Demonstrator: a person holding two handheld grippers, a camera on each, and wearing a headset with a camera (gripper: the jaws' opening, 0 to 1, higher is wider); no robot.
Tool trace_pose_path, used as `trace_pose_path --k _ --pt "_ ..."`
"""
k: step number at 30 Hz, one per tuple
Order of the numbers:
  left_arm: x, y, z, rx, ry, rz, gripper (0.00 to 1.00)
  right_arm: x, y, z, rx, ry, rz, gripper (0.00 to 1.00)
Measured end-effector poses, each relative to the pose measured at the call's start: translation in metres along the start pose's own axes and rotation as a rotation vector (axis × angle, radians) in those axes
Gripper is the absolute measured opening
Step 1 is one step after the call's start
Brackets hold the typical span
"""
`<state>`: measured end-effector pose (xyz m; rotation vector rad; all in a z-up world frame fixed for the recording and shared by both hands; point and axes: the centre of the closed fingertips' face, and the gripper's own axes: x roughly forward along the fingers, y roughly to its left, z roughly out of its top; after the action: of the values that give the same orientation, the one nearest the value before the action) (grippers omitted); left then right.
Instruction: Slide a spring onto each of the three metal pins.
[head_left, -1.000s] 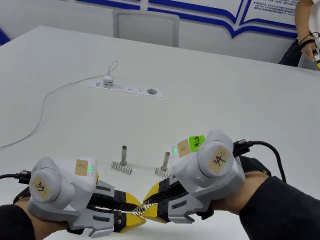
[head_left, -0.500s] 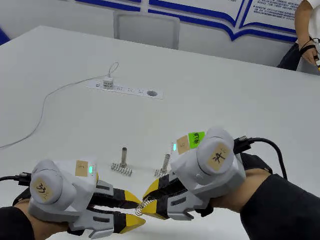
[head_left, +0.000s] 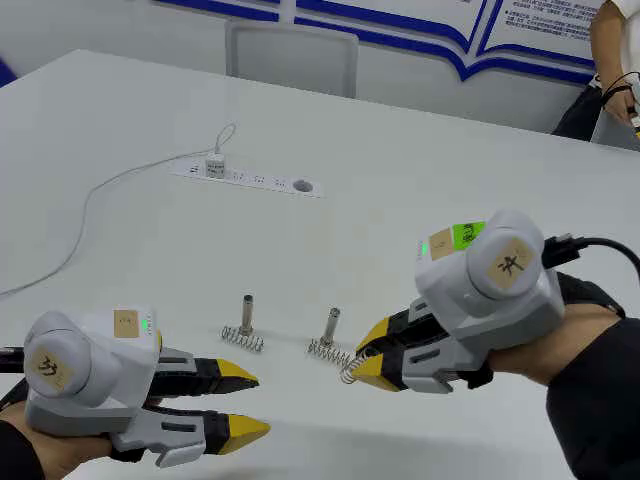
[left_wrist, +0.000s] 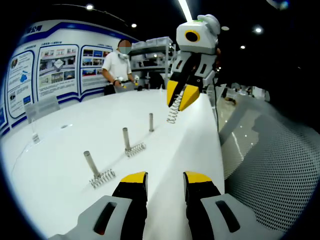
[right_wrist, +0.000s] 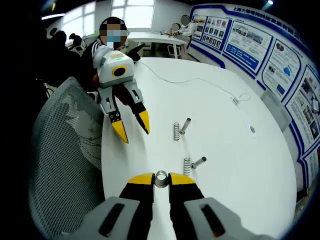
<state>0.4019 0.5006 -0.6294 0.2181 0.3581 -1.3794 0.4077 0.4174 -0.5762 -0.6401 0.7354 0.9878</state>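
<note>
One spring (head_left: 350, 370) pinched by right tool (head_left: 363, 357); its stickers' (head_left: 510, 262) writing unreadable.

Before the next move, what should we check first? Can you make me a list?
1. Right gripper shut on the held spring: ok.
2. Left gripper open, nothing in it: ok.
3. Far pin upright with no spring on it: ok.
4. Held spring lined up over that pin's top: not ok, it hangs off to one side.
5. Near pin and middle pin wearing springs: not ok; the near spring and middle spring lie on the table beside them.
</note>
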Motion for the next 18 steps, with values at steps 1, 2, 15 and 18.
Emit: trace_pose_path --k 1,2,15,18 --pt "-0.001 0.001 0.0 -0.001 0.0 0.004 0.29 -0.002 -0.003 -0.001 0.004 0.0 -0.007 0.12" --pt "-0.001 0.002 0.0 -0.002 0.0 0.008 0.3 -0.005 -0.006 -0.002 0.009 0.0 -0.016 0.12" --pt "-0.004 0.005 -0.004 -0.017 0.004 0.037 0.3 -0.038 -0.054 -0.028 0.072 0.067 -0.117 0.12" --pt "-0.004 0.004 -0.004 -0.017 0.006 0.039 0.3 -0.041 -0.062 -0.034 0.076 0.098 -0.134 0.12"
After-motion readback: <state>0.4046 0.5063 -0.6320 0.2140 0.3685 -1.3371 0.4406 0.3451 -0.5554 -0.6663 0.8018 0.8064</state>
